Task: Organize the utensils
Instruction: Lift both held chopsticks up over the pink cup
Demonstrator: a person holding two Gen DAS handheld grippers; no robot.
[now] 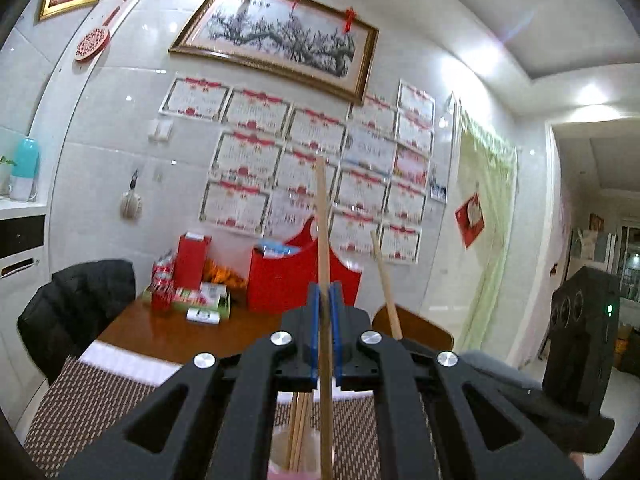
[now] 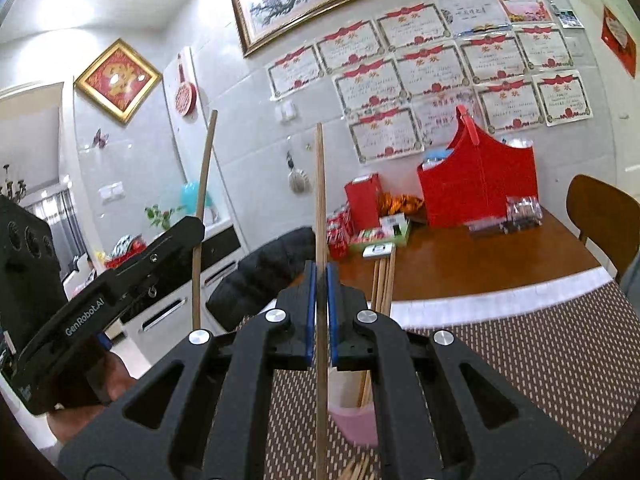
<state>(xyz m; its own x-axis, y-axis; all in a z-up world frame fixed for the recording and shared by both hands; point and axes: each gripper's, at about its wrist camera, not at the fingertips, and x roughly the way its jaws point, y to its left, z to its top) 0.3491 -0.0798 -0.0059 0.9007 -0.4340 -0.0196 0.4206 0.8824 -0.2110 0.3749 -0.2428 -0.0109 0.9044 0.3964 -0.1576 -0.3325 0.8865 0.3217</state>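
Both pairs of jaws are pressed together, each on one long pale wooden chopstick standing upright: the left gripper (image 1: 326, 296) clamps its chopstick (image 1: 322, 216), the right gripper (image 2: 320, 276) its own (image 2: 320, 184). Below the jaws, a translucent pink plastic cup (image 2: 356, 420) holds more chopsticks (image 2: 383, 280) on the brown woven placemat (image 2: 520, 360).

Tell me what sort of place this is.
Most likely a dining area in a home. A wooden table with a woven placemat stands against a tiled wall hung with certificates and a framed tree painting, and a dark jacket is draped over a chair.
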